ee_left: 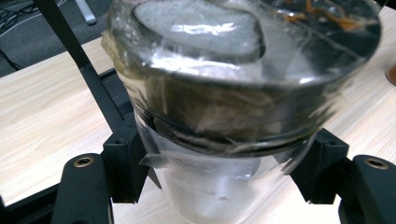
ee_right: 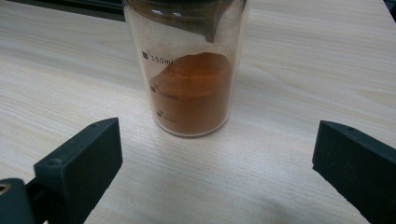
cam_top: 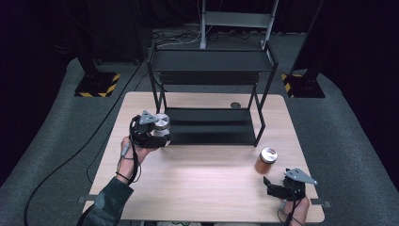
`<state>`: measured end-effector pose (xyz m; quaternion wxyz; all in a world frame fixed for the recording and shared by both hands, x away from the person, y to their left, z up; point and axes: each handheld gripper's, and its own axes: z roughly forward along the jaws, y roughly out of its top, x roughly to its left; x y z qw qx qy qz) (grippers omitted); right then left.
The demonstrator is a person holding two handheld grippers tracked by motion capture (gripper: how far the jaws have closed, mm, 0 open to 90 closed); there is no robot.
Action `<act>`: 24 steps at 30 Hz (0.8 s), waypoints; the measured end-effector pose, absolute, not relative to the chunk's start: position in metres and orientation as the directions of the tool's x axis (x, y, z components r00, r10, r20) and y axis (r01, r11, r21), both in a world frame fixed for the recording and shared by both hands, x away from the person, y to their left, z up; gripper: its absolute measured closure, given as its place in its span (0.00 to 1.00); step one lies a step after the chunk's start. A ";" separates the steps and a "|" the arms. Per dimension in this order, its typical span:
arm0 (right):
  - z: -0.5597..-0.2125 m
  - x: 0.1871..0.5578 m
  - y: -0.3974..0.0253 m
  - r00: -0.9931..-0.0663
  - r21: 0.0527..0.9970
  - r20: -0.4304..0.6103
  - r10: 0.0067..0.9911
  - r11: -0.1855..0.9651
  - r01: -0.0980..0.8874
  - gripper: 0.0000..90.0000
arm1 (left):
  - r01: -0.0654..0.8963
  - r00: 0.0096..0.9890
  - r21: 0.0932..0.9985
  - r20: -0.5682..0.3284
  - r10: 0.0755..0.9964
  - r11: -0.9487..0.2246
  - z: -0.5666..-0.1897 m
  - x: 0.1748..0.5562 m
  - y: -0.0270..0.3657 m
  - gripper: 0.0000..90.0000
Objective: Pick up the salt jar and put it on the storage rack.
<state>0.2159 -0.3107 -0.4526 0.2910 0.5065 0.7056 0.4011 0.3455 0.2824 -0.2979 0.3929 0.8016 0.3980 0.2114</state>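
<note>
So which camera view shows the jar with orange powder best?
The right gripper view: the orange powder jar stands close ahead of the open right tool, with its volume marks readable. The high view shows the jar small, from above. In the left gripper view I can only make out a brown sliver at the right edge.

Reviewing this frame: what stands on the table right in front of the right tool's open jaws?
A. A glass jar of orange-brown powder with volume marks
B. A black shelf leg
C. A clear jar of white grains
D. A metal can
A: the right gripper view shows the glass jar of orange-brown powder, printed with volume marks, upright beyond the right tool, whose jaws stand wide apart.
</note>
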 end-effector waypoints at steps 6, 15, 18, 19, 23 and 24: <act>-0.452 0.216 -0.311 -0.318 0.860 -0.004 0.948 0.166 0.482 0.00 | 0.471 0.595 0.796 0.031 0.803 -0.380 -0.292 0.351 0.282 0.34; -0.453 0.216 -0.311 -0.318 0.861 -0.004 0.948 0.165 0.481 0.00 | 0.476 0.597 0.791 0.029 0.801 -0.384 -0.285 0.361 0.282 0.34; -0.453 0.216 -0.311 -0.318 0.861 -0.004 0.948 0.165 0.481 0.00 | 0.479 0.599 0.788 0.028 0.800 -0.387 -0.283 0.364 0.282 0.34; -0.453 0.216 -0.311 -0.318 0.861 -0.003 0.948 0.164 0.481 0.00 | 0.480 0.600 0.787 0.028 0.799 -0.388 -0.282 0.365 0.282 0.34; -0.453 0.216 -0.311 -0.317 0.862 -0.003 0.948 0.163 0.481 0.00 | 0.479 0.599 0.786 0.032 0.800 -0.390 -0.278 0.368 0.282 0.34; -0.453 0.216 -0.311 -0.317 0.862 -0.003 0.948 0.163 0.481 0.00 | 0.479 0.598 0.787 0.031 0.801 -0.389 -0.277 0.368 0.282 0.34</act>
